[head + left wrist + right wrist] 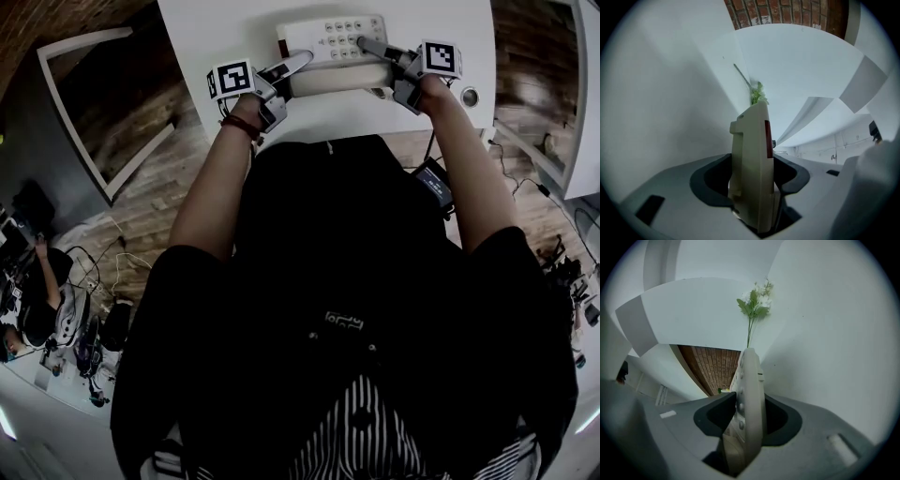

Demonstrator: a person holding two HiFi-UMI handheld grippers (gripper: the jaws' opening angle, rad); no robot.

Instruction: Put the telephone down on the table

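My left hand-held gripper [298, 64] and my right hand-held gripper [370, 47] each grip one end of the telephone [333, 52], which spans the gap between them, straight ahead of both wrists and over the white tabletop [216, 28]. From my head I cannot tell whether its base already rests on that surface. That view alone shows the whole telephone: the keypad [342, 39] on the far side of my jaws, the handset [337, 80] lying along the near side, and the marker cubes [232, 79] behind my fingers. The left gripper view shows what my head cannot. The jaws of the left hand-held gripper [752, 187] are clamped on the telephone's [752, 173] cream end, seen edge-on and upright, with a red patch [768, 138] on its right face and the dark pads meeting both sides. The right gripper view shows the right hand-held gripper [747, 423] clamped on the other end of the telephone [750, 404] the same way, with small round buttons [740, 406] on the face against its left pad. Beyond the right jaws a sprig of white flowers [757, 298] rises against a white wall. Beyond the left jaws only its green tip [758, 93] peeks over the telephone. Both gripper views catch a brick wall [787, 11] past the white panels. Under and behind me the floor [141, 187] is dark wood.
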